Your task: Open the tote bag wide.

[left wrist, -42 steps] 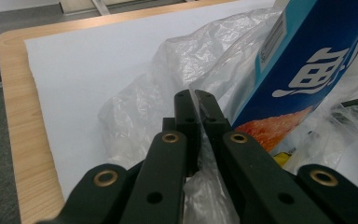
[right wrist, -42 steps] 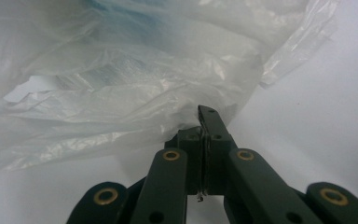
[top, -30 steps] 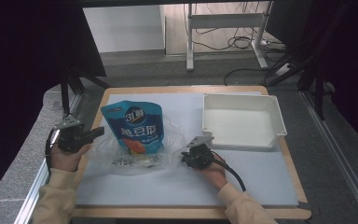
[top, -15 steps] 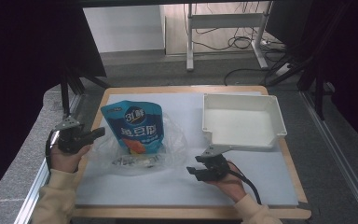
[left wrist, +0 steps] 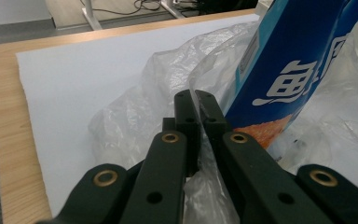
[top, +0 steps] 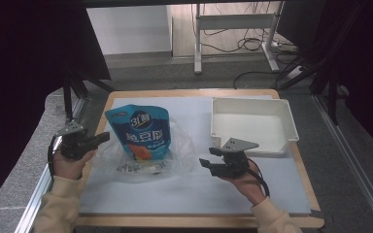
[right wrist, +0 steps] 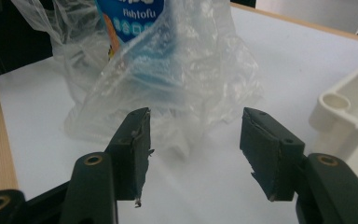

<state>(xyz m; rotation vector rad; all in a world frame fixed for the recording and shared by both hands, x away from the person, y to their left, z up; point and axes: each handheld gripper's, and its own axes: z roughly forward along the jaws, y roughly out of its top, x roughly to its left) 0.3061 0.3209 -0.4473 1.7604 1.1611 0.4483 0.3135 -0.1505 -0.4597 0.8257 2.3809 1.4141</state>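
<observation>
A blue snack pouch (top: 143, 133) lies partly inside a crumpled clear plastic bag (top: 177, 155) on the pale mat. My left gripper (top: 104, 138) sits at the bag's left edge, shut on a fold of the film. In the left gripper view the gripper (left wrist: 196, 109) pinches the plastic bag (left wrist: 140, 116) right beside the pouch (left wrist: 293, 65). My right gripper (top: 208, 157) stands open just right of the bag, apart from it. In the right gripper view the gripper (right wrist: 193, 135) has nothing between its jaws; the bag (right wrist: 182, 74) and pouch (right wrist: 121, 18) lie ahead.
A white tray (top: 284, 116) stands at the back right of the table, its corner (right wrist: 342, 109) close to my right gripper. The mat (top: 184, 194) covers a wooden tabletop (top: 194, 221). Desk legs and cables lie on the floor beyond.
My right gripper has let go of the bag's right side, opened and drawn back a little towards the person. The left gripper has kept its hold and place.
</observation>
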